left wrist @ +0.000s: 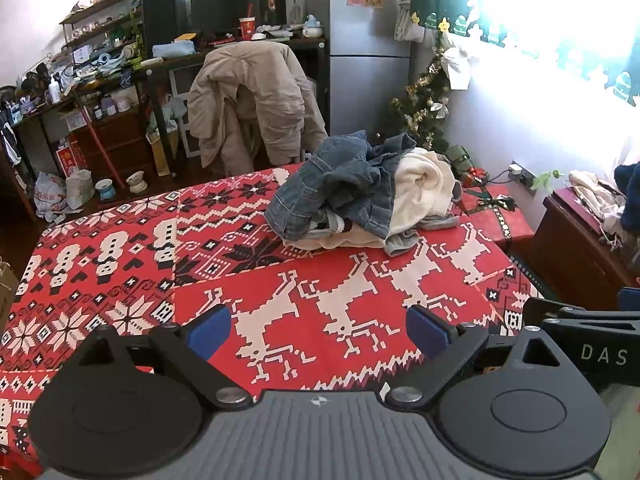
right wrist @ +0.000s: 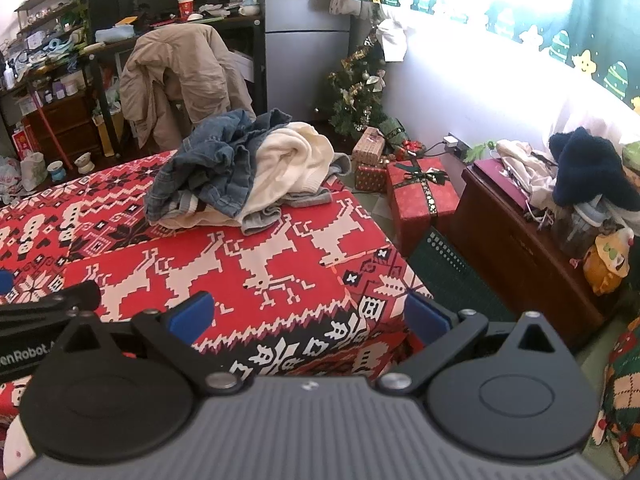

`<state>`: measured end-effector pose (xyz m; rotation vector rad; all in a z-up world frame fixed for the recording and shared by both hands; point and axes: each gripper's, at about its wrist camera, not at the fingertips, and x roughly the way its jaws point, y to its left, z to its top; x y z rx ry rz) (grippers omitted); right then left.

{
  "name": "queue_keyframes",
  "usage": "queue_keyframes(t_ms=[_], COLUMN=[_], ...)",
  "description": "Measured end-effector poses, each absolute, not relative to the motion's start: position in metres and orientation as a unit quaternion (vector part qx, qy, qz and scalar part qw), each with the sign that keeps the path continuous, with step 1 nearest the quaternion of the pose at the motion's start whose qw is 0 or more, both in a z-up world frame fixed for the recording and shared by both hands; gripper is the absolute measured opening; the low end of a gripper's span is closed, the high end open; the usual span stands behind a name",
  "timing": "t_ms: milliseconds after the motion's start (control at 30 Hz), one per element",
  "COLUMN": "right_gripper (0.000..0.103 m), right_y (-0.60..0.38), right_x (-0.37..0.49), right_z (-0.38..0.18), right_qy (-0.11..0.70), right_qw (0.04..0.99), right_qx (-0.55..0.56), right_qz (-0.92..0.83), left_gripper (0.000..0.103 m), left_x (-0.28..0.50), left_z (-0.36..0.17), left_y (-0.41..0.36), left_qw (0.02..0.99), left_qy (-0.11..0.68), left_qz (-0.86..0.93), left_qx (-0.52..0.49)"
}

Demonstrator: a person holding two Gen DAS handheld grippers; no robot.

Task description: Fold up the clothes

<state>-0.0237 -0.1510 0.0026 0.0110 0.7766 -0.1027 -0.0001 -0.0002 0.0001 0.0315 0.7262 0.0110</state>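
Nothing is folded yet: the clothes pile [left wrist: 360, 196] lies crumpled at the far side of the surface [left wrist: 120, 248], while left gripper [left wrist: 318, 332] and right gripper [right wrist: 308, 320] hover with fingers released, empty.

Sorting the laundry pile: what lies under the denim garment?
Under the denim garment show a striped piece and cream fabric; beside it lies a cream sweater. Anything deeper is covered.

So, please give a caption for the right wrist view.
Open right gripper above the red patterned tablecloth, facing an unfolded pile of clothes.
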Motion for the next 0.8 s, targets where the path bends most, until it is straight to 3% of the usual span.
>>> queue_keyframes(t_ms=[800], right_gripper=[0.102], right_y=[-0.1518], right_x=[-0.0262], right_z=[0.002], right_qy=[0.374], right_qw=[0.926], right_qx=[0.011], right_qz=[-0.048], left_gripper=[0.095], left_x=[0.0], left_z=[0.0026], left_y=[0.0018], left_qw=[0.936], left_qy=[0.353], left_qz=[-0.012], left_qx=[0.0])
